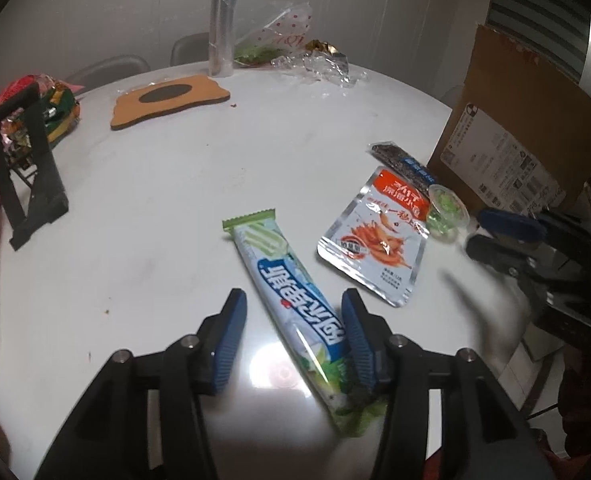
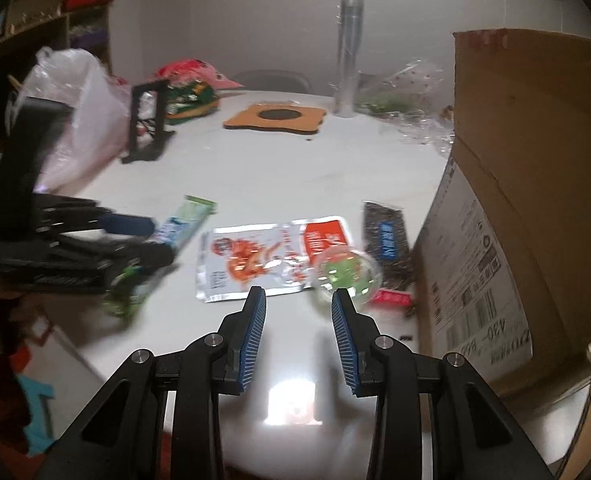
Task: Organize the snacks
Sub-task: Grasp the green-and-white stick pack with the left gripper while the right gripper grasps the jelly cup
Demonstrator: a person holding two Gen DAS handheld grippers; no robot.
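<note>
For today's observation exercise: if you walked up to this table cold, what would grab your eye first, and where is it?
Probably the long green-and-white snack bar lying slantwise on the white table, between the fingers of the left gripper. To its right lies the silver pouch with red print, a small clear cup of green sweets at its corner. Behind these stands a big cardboard box, at the table's right edge.

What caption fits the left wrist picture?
Left tongs straddle a green wafer bar on the white table.
</note>
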